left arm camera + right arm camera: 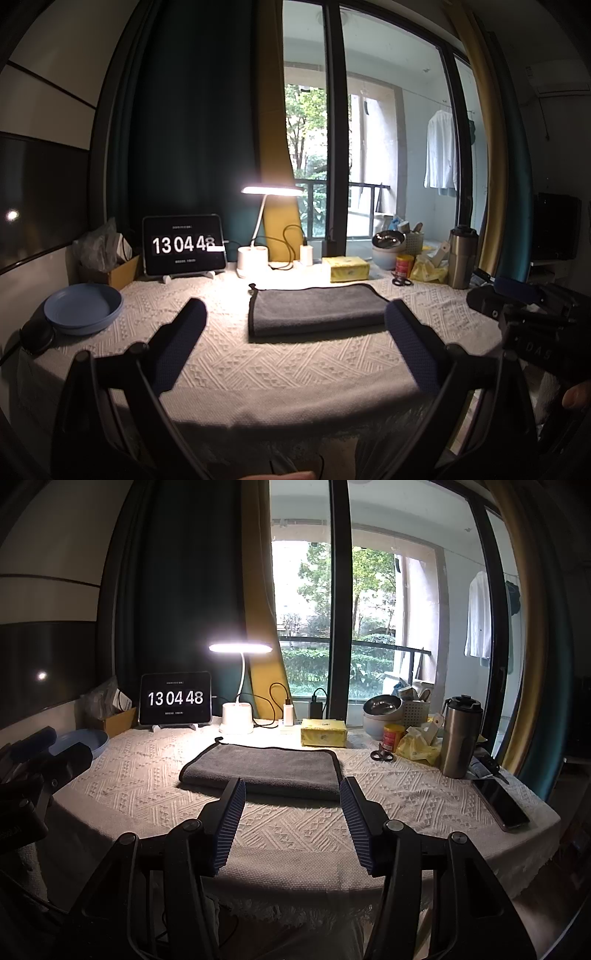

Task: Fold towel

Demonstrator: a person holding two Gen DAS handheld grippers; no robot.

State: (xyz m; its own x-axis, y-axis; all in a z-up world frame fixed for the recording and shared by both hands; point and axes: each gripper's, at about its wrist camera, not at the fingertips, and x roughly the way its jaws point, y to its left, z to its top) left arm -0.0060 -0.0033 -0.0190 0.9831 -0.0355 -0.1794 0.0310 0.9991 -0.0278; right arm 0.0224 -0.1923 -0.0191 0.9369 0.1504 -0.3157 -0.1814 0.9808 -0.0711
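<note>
A grey towel (pixel 317 308) with a dark edge lies folded flat in the middle of the table on a white knitted cloth (pixel 258 369); it also shows in the right wrist view (pixel 266 770). My left gripper (pixel 295 314) is open and empty, held back over the table's near edge, short of the towel. My right gripper (pixel 291 790) is open and empty, its fingertips just in front of the towel's near edge. The right gripper's body shows at the right of the left wrist view (pixel 524 310), and the left gripper's body at the left of the right wrist view (pixel 40 760).
A blue plate (pixel 83 308) sits at the left. At the back stand a clock tablet (pixel 184 245), a lit desk lamp (pixel 255 258) and a yellow tissue pack (pixel 349 268). At the right are scissors (pixel 382 756), a steel tumbler (pixel 460 736) and a phone (pixel 500 803).
</note>
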